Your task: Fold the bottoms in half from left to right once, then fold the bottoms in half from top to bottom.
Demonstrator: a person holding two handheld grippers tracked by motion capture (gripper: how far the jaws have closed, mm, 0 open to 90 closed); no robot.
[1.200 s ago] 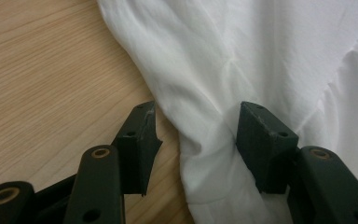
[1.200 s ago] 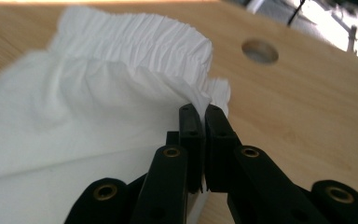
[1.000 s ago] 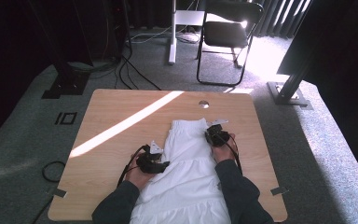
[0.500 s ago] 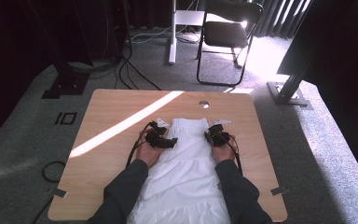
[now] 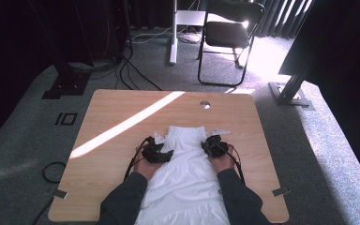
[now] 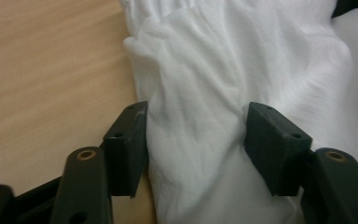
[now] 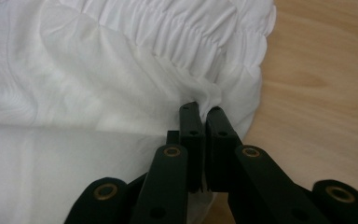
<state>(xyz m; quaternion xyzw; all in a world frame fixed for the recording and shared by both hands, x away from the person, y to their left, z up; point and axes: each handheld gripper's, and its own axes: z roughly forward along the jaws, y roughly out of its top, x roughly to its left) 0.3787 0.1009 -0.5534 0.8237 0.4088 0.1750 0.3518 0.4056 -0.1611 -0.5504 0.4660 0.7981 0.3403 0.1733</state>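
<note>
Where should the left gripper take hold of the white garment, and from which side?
Probably at the left side edge of the white garment, just below the gathered band, coming in from the bare table side. A raised fold already stands between the left gripper's parted jaws there, and it mirrors where the right gripper pinches the opposite edge.

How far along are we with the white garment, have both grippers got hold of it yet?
The white garment lies flat on the table. The right gripper is pinched shut on its edge. The left gripper straddles a fold, jaws just closing, not yet pressing. Left: finishing that grip, then any folding.
</note>
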